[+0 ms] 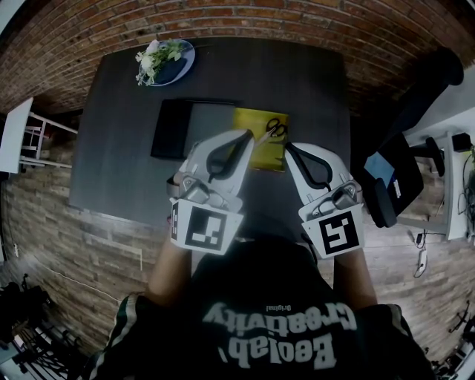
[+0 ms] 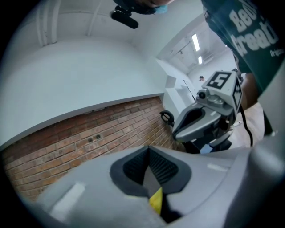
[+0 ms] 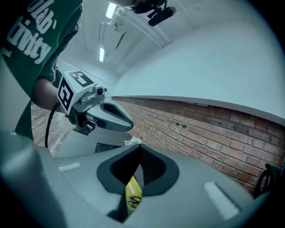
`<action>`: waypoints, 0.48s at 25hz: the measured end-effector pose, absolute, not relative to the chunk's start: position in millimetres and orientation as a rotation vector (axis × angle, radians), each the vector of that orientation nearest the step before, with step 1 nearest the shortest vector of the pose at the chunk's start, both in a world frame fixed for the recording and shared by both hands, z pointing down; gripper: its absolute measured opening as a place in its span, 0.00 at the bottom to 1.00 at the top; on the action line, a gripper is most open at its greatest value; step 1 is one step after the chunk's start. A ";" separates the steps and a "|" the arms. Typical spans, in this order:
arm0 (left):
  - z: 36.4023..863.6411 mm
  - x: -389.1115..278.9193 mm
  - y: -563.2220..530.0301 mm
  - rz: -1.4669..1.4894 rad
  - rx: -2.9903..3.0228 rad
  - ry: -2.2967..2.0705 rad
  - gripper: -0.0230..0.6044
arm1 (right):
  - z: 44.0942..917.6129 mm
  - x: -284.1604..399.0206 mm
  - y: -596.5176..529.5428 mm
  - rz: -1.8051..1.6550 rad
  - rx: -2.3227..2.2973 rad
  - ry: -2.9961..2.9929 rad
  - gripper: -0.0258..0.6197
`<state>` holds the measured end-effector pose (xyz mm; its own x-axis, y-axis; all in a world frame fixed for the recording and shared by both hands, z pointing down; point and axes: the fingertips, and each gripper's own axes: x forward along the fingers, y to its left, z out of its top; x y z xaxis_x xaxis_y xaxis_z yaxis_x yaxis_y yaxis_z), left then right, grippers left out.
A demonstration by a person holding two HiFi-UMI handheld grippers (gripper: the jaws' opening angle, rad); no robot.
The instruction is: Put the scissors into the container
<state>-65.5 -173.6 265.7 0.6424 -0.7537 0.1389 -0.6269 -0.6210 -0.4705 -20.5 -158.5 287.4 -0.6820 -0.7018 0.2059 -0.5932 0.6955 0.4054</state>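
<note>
Lying on the mat by the container, the scissors are untouched; left gripper and right gripper are held near, jaws together, empty.

Office-like room, brick wall, desk, office chair

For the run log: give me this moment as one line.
scissors on yellow mat | container left of mat | left claw shut, empty | right claw shut, empty
</note>
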 end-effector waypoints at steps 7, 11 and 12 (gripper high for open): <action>266.6 -63.4 -172.5 -0.453 -2.486 1.083 0.04 | 288.6 -21.0 -158.1 -0.440 1.015 -2.558 0.05; 269.8 -61.7 -170.9 -0.461 -2.501 1.060 0.04 | 289.3 -22.0 -158.0 -0.439 1.012 -2.551 0.05; 271.2 -61.6 -171.1 -0.467 -2.501 1.056 0.04 | 289.4 -22.4 -158.2 -0.440 1.012 -2.551 0.05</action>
